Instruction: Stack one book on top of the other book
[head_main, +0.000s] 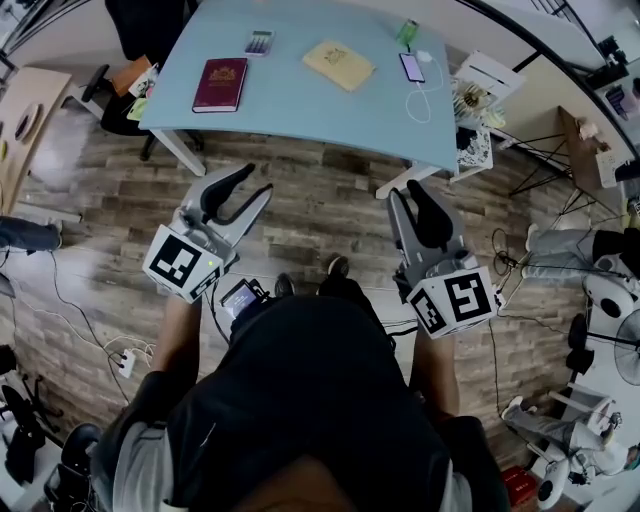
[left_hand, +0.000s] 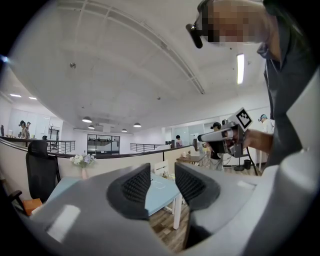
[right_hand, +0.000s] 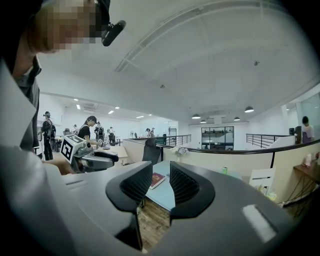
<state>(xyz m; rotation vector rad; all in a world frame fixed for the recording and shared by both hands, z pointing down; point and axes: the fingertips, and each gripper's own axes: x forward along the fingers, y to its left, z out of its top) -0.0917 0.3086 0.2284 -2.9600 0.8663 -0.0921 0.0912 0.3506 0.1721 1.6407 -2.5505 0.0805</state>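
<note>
At the left part of the light blue table (head_main: 300, 115) lies a dark red book (head_main: 219, 84), flat and closed. The left gripper (head_main: 256, 180) is held over the wooden floor (head_main: 320, 215), in front of the table edge and not touching it. Its jaws stand clearly apart and nothing is between them. Near the middle of the table lies a yellow book (head_main: 339, 64), well apart from the red one. The right gripper (head_main: 408, 190) is also over the floor, before the table's right corner. Its jaws leave only a narrow gap and hold nothing. At the right side of the table a phone (head_main: 412, 67) lies with a white cable.
</note>
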